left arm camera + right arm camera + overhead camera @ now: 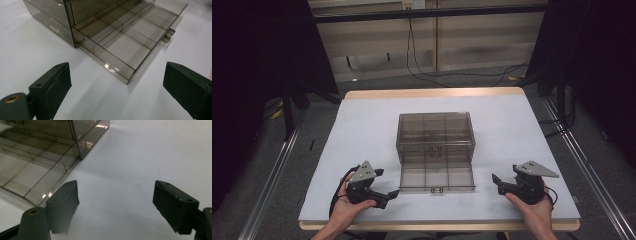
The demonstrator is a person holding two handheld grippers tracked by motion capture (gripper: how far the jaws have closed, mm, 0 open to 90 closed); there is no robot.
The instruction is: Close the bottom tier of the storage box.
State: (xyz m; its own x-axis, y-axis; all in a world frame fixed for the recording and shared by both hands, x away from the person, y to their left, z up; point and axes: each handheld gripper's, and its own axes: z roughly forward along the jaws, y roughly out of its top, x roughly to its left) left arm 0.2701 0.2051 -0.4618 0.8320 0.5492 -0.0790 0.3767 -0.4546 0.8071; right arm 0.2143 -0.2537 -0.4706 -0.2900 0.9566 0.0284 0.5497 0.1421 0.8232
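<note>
- Sitting in the middle of the white table, the smoky see-through drawer box has its bottom drawer pulled out toward the person, with every compartment that can be seen empty.
- The drawer's long axis runs left to right across the table; its front edge, with a small handle tab at the centre, faces the near edge of the table.
- In the left gripper view the drawer's near corner lies ahead and between the two black jaws, with bare table between; the tab sits further off to the right.
- The left gripper rests low at the drawer's front left corner, tips just beside it but not touching. Its jaws are spread apart with nothing between them.
- The right gripper stands near the drawer's right front corner, a bit further off than the left one. Its jaws are also spread wide and hold nothing; in the right gripper view the drawer's side lies off to the left of them.
- My reading: the drawer is the thing being worked. The left gripper is the nearer one, and any push would have to go straight away from the person, across the long axis, to slide the drawer back in.
- Beyond the table are grey floor and loose black cables.
</note>
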